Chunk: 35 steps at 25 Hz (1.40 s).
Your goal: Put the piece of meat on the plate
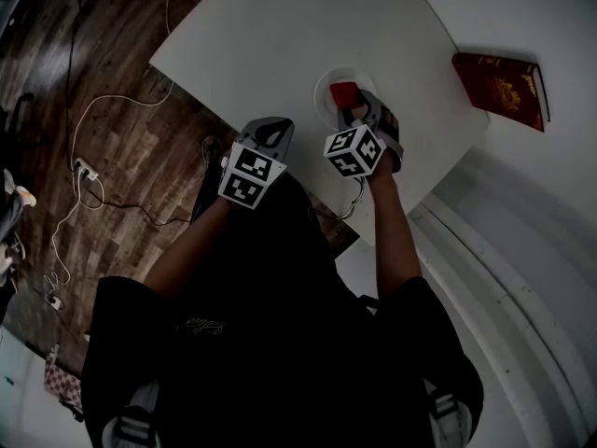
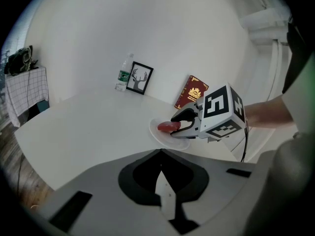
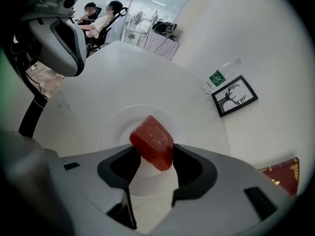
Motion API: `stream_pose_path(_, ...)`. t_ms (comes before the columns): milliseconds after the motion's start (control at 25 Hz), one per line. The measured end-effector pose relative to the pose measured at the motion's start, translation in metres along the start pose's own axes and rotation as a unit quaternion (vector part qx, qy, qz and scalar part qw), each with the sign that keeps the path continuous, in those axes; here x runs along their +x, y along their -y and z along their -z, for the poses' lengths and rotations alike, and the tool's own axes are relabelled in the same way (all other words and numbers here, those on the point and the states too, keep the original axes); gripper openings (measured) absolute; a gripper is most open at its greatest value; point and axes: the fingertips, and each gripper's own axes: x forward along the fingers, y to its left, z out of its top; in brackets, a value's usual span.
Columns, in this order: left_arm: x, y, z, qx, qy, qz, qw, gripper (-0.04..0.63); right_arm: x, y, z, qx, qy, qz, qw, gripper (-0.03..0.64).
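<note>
Right gripper [image 1: 357, 110]: jaws clamped on the piece of meat [image 3: 152, 140] by its lower end, so the rest juts out tilted.
Meat's place: over the white plate [image 3: 106, 127], close to the near edge of the table [image 1: 280, 45]. Contact with the plate is unclear.
Left gripper [image 2: 160, 154]: jaws together, empty, at the near edge.
Risk: released too high, the block could tumble past the rim. A low jaw could shove the plate edgeward.
</note>
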Motion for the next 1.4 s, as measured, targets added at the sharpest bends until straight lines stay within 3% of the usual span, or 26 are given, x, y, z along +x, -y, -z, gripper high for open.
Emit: stream_pose_path(1400,-0.004,0.014,-0.008,0.023,0.009,0.031,0.9992,0.002,-0.014,-0.005,0.014,0.035,-0.019,0.015,0.999,0.233)
